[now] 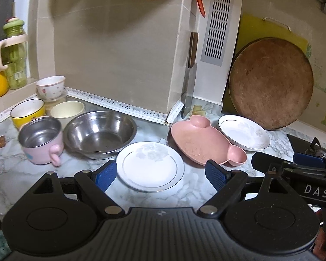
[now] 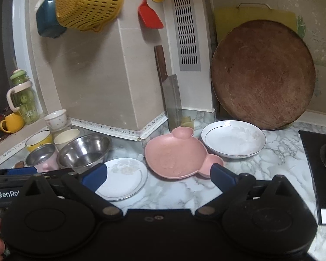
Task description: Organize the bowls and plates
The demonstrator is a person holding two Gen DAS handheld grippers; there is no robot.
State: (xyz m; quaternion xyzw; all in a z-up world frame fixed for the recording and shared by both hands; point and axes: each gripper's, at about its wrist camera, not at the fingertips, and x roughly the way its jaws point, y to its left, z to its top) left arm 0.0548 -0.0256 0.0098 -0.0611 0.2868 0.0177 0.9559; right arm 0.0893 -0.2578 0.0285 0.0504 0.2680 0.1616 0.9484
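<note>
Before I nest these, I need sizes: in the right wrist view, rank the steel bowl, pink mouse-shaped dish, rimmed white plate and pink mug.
1. pink mouse-shaped dish
2. rimmed white plate, about the same, so unsure
3. steel bowl
4. pink mug

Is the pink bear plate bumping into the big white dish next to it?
Cannot tell. In both wrist views the pink bear plate and the white dish overlap at their rims, with no counter visible between them, but neither view shows contact plainly.

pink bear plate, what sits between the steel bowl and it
The flat white plate lies between the steel bowl and the pink bear plate, nearer the camera; behind it, bare marble counter. Clearest from the left wrist.
</note>
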